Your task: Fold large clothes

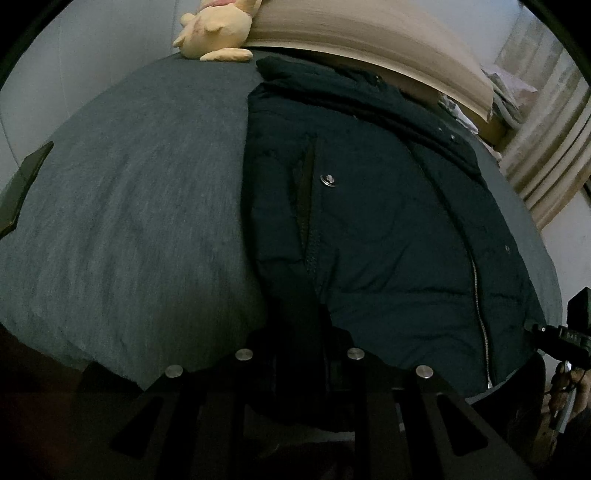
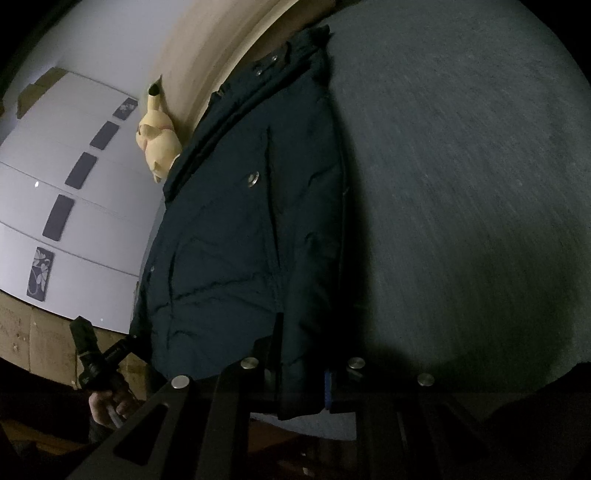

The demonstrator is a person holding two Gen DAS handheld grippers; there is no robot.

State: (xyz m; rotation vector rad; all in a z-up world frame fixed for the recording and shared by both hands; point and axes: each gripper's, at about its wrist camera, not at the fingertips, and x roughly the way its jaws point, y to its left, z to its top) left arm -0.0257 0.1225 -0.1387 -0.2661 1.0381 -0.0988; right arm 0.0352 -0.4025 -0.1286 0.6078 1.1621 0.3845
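Dark jacket (image 1: pixel 369 229) flat on bed (image 1: pixel 129 221), hem at near edge; left gripper (image 1: pixel 301 332) and right gripper (image 2: pixel 306 384) jaws both clenched on hem.

Dark navy jacket (image 1: pixel 376 221) on heathered grey bedcover (image 1: pixel 129 221), with a pale yellow plush toy (image 1: pixel 218 33).

Jacket (image 1: pixel 369 221) lies on bed (image 1: pixel 129 221) — plush toy (image 1: pixel 218 33) behind it.
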